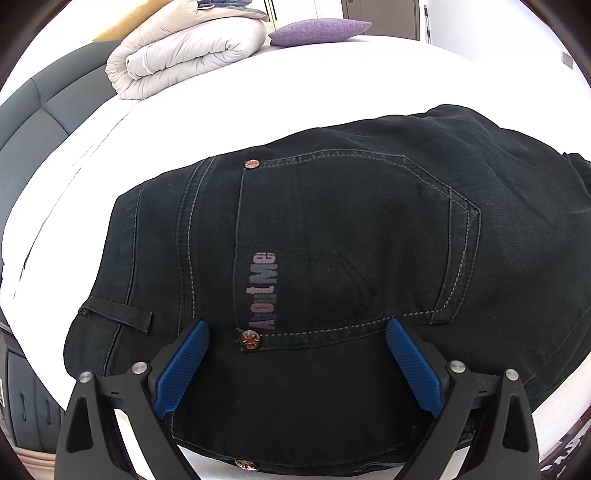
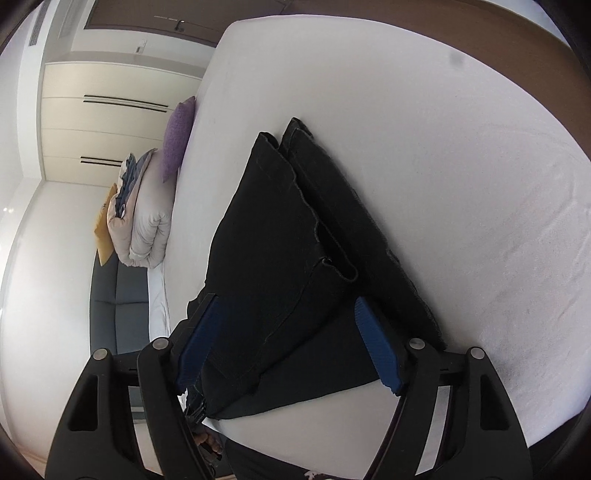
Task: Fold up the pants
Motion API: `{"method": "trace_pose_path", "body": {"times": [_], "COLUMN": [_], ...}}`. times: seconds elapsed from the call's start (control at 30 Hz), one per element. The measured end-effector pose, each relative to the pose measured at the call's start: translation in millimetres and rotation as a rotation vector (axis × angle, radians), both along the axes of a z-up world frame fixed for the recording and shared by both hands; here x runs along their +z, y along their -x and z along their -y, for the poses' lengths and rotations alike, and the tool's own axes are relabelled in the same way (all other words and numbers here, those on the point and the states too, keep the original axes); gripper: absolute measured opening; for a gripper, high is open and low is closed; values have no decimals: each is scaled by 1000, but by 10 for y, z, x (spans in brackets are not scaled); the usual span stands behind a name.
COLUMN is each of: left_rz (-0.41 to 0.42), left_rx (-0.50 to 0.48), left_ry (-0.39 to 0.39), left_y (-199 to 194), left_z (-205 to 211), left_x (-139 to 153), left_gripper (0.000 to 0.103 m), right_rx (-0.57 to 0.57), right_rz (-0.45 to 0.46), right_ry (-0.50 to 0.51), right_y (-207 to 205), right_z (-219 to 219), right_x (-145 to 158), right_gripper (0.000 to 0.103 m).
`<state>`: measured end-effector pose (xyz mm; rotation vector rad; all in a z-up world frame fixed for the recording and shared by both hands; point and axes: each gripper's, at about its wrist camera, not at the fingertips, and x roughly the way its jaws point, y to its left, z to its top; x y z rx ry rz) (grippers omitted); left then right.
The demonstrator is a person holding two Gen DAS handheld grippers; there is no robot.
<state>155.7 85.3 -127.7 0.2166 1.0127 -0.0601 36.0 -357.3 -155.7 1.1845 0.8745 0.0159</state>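
Note:
Black jeans [image 1: 351, 236] lie on the white bed [image 1: 332, 81], seat side up, with a back pocket printed "About Me" and copper rivets. My left gripper [image 1: 297, 332] is open just above the waist end, its blue pads [image 1: 181, 369] wide apart over the pocket, holding nothing. In the right wrist view the pants [image 2: 280, 258] lie with the two legs stacked along the bed, hems at the far end. My right gripper [image 2: 288, 332] is open over the leg fabric, its blue fingers [image 2: 376, 347] apart on either side of it, not gripping.
A folded beige duvet [image 1: 184, 51] and a purple cushion [image 1: 317, 31] sit at the far end of the bed. A dark padded headboard [image 1: 29, 122] runs along the left. White wardrobe doors [image 2: 110, 110] stand beyond. The bed's near edge lies just below the pants.

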Motion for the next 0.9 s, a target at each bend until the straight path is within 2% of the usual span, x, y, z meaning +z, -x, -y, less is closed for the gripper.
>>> {"method": "trace_pose_path", "body": {"times": [0.07,0.33,0.43,0.5,0.57,0.8,0.9], "left_rz": [3,8,14,16,18,19,20], "left_rx": [-1,-4,-6,-7,-9,-8,-8], "left_ry": [3,6,10,11,11,10,11], "left_y": [12,37,66,67,89,91,100], "left_z": [-21,-51,-68,-79,-103,-101,-109], "left_x": [-7,-22,-24,-28,-26,-25,-24], "left_gripper": [100,100,100,100,100,100,100], "right_rx": [-28,-182,-220,-272,-310,-331,-299], "right_rz": [-11,4,18,40,78,169,188], "right_ry": [0,-67,-86,-135,-183,-187,-155], "right_y": [100,28,37,98,226,290,317], "right_z": [168,240,261,286,388,368,406], "right_x": [-11,-62,-84,-134,-178,-174,-124], "right_gripper": [73,72,62,45,35,35,23]}}
